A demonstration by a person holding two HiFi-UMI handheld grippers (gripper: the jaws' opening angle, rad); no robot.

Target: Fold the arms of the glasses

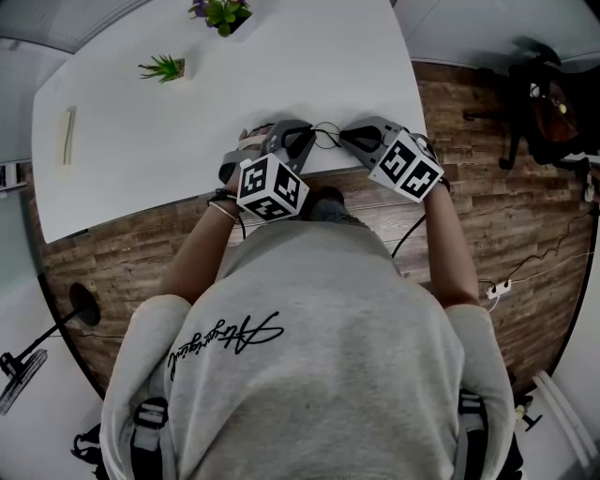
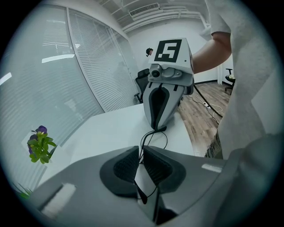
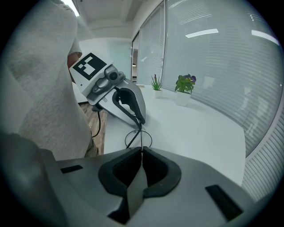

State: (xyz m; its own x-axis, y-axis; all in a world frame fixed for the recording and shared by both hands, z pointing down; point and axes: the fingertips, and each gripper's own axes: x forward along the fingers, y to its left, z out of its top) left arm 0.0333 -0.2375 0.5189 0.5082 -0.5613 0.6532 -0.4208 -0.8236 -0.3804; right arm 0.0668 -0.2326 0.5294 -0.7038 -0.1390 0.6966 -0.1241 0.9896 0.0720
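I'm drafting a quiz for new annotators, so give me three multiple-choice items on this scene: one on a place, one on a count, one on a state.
1. Where on the table are the glasses?
A) far left corner
B) near edge, between the left gripper and right gripper
C) middle

2. How many potted plants stand on the table?
A) one
B) two
C) four

3. How does the right gripper stand?
A) wide open
B) shut on nothing
C) shut on the glasses

Answers:
1 B: the head view shows the glasses there.
2 B: one has flowers, one is spiky.
3 C: its jaws pinch the thin frame.
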